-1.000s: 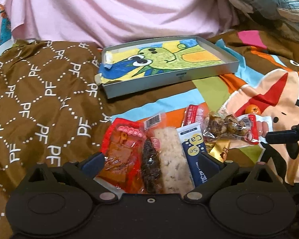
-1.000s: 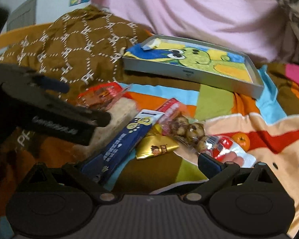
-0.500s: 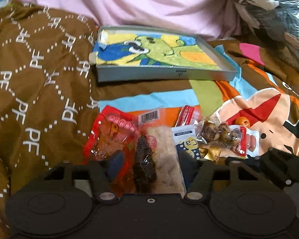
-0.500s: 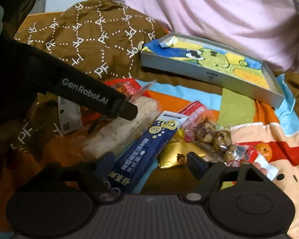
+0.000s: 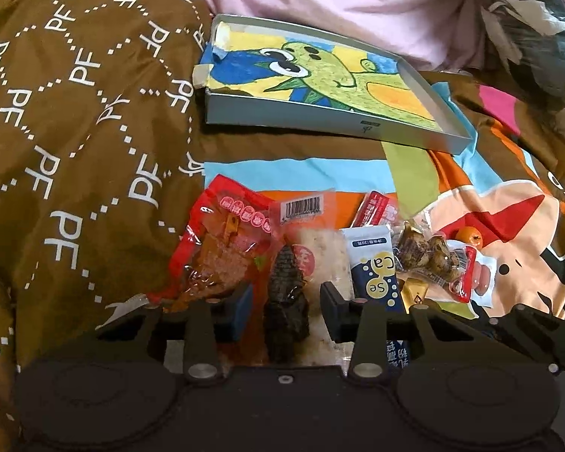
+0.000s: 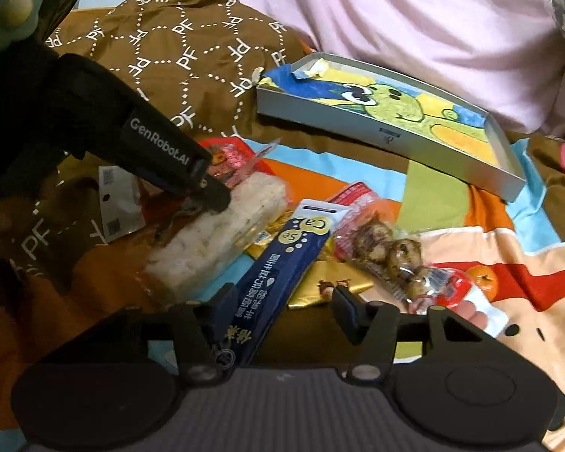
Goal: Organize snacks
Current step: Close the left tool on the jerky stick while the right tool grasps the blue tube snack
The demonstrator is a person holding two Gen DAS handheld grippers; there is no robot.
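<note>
Left wrist view: left hand-held gripper (image 5: 285, 307) closing around the rice-cake packet (image 5: 320, 260), pads not clearly pressing.
Right wrist view: right hand-held gripper (image 6: 282, 309) closing over the blue sachet (image 6: 282, 275), not gripping.

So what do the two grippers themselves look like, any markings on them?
Both are black plastic. The left gripper has blue pads on its fingers and two round discs on its body. Seen from the right gripper, it carries white "GenRobot.AI" lettering. The right one has a grey ribbed panel on its body.
</note>
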